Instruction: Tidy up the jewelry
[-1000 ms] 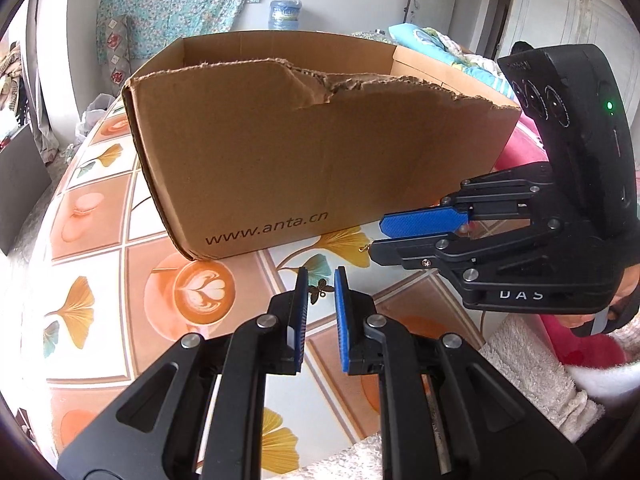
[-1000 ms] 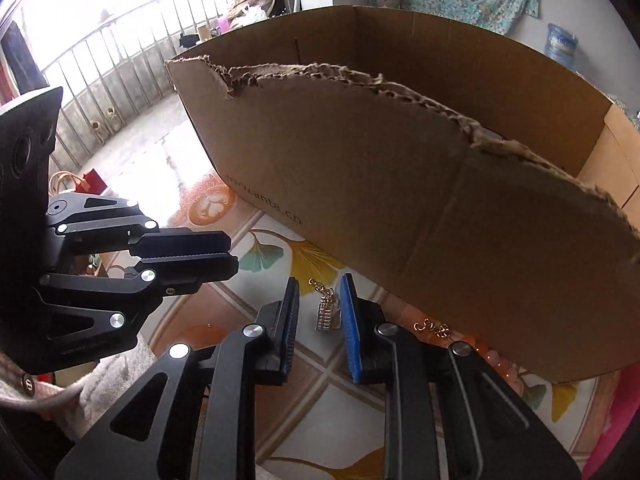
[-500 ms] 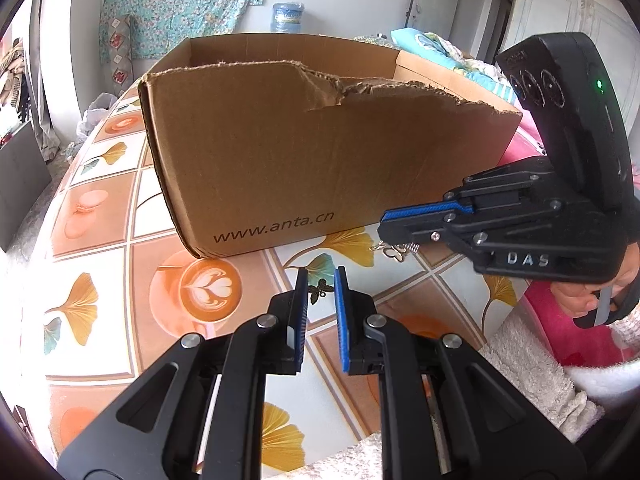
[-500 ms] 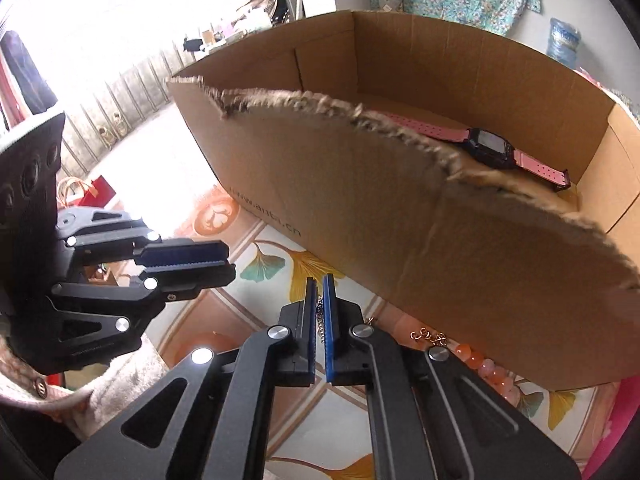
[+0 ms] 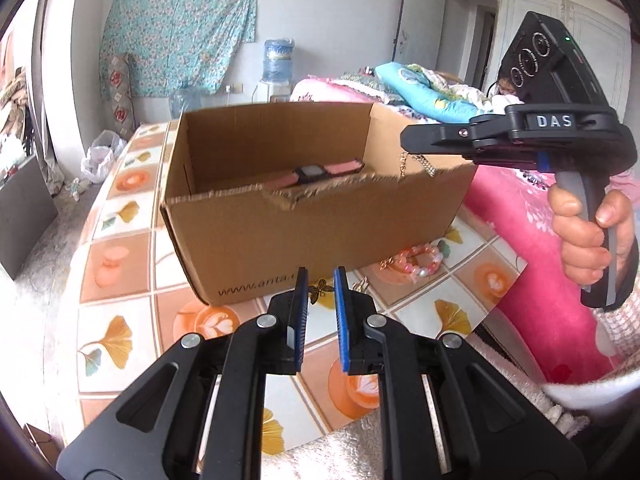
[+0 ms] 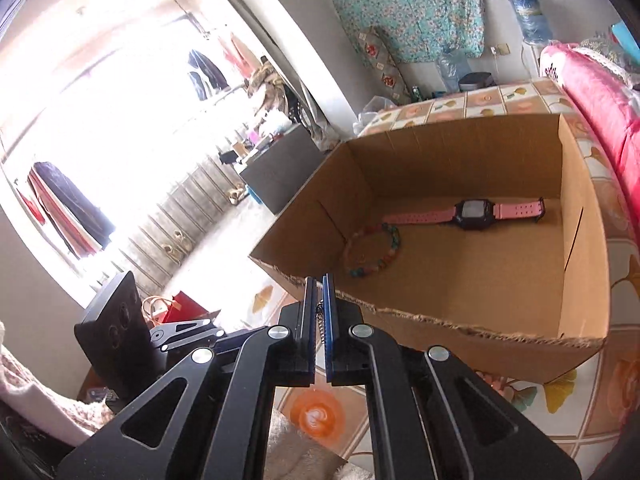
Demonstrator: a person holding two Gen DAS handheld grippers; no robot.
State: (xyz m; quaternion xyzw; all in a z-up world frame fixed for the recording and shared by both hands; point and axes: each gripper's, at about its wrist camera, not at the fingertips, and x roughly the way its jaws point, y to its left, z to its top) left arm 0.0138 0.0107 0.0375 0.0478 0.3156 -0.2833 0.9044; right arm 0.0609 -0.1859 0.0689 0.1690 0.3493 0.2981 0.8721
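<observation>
Right tool (image 6: 319, 292), raised above the torn near rim of the cardboard box (image 5: 280, 236): its blue pads are pressed almost together on a fine gold chain (image 6: 320, 320), which runs as a thin line of small links in the narrow slit between them. In the left wrist view the same chain (image 5: 416, 164) hangs from the tool's black tip in two short strands, dangling just over the box's right front corner; whether a pendant hangs on it cannot be told.

Left tool (image 5: 319, 280), low over the worktop (image 5: 120, 336) in front of the box: pads spread with a clear gap, nothing between them. Seen through that gap, a small butterfly-shaped ornament (image 5: 320, 290) lies on the patterned worktop covering beside the box's printed front wall.

Box contents, right wrist view: a watch (image 6: 474, 213) with a dark square case and pink perforated strap lies flat along the far wall; a bracelet of multicoloured beads (image 6: 374, 250) lies as a ring near the left wall, close to the free end of the strap.

Outside the box, on the worktop against its front right corner: a coiled bracelet of pink and pearly beads (image 5: 418, 262), with a small gold-coloured clasp or charm at its left end.

The hand (image 5: 588, 236) grips the right tool's handle, thumb and fingers wrapped round it.
</observation>
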